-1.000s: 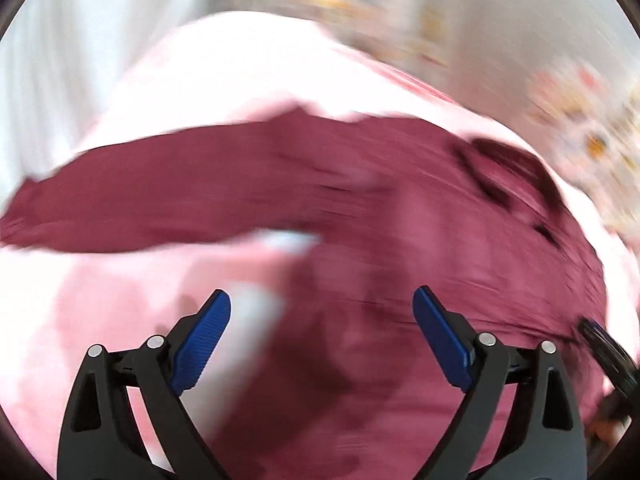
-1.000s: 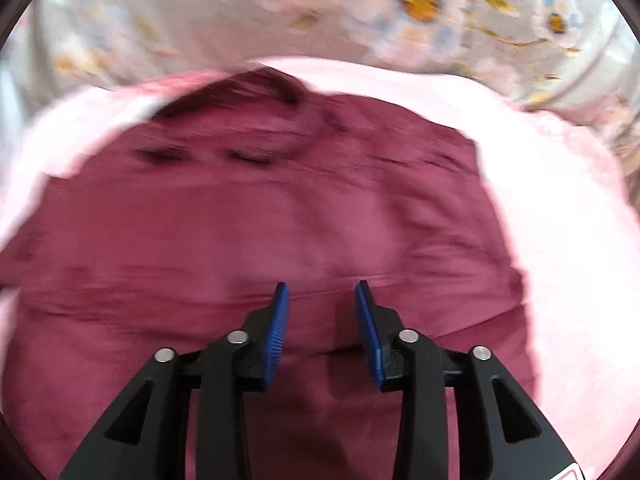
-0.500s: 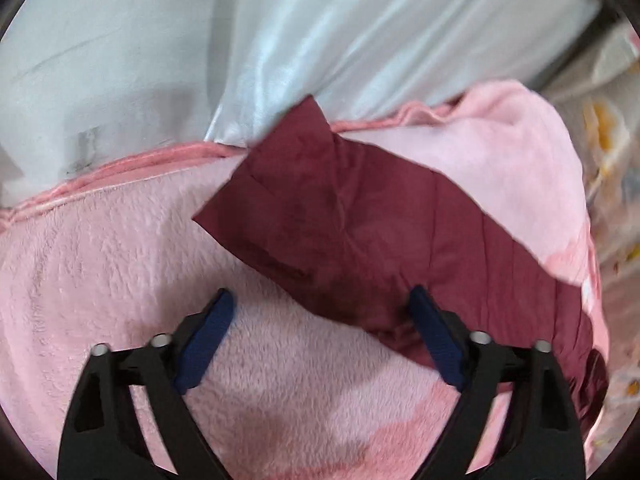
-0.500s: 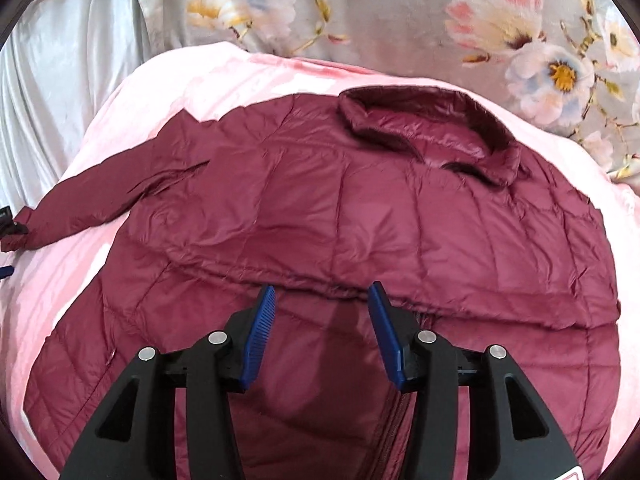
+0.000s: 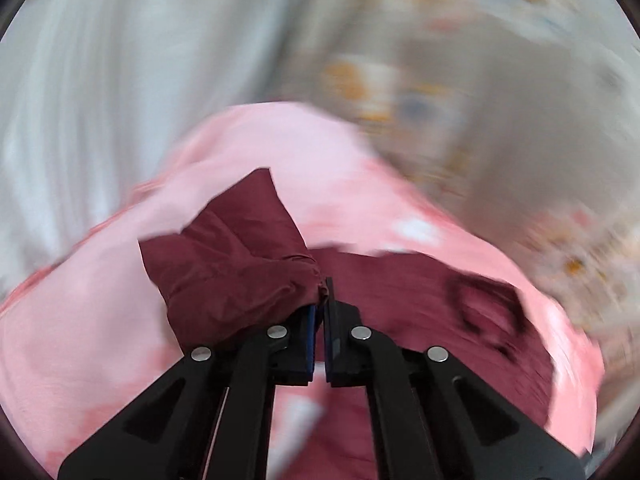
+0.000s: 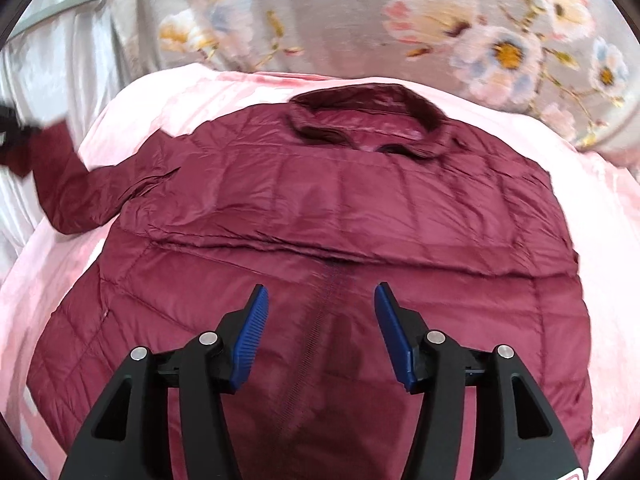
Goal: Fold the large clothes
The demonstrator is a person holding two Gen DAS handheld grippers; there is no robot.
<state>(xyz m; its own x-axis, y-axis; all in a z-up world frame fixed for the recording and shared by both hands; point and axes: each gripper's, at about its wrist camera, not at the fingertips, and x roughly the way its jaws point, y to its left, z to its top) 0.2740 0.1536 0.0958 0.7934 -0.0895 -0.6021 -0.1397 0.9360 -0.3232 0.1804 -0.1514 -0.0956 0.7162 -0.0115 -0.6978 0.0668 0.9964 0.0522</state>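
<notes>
A dark red quilted jacket (image 6: 340,208) lies spread front-up on a pink blanket (image 6: 592,208), collar (image 6: 368,120) at the far side. Its left sleeve (image 6: 76,196) stretches out to the left and rises off the blanket at the cuff. My left gripper (image 5: 322,292) is shut on that sleeve cuff (image 5: 236,264), which hangs bunched to the left of the fingers above the blanket (image 5: 80,340). This view is blurred. My right gripper (image 6: 318,300) hovers over the jacket's zipper line (image 6: 320,312) at the middle of the front; its jaws are opening with nothing between them.
A grey flowered cloth (image 6: 400,20) lies beyond the collar. Pale shiny curtain fabric (image 6: 52,60) hangs at the left edge of the blanket. Bare pink blanket shows to the right of the jacket and along its left side.
My left gripper closed on the sleeve cuff and lifted it off the blanket. My right gripper's jaws widened and it shifted over the jacket's front.
</notes>
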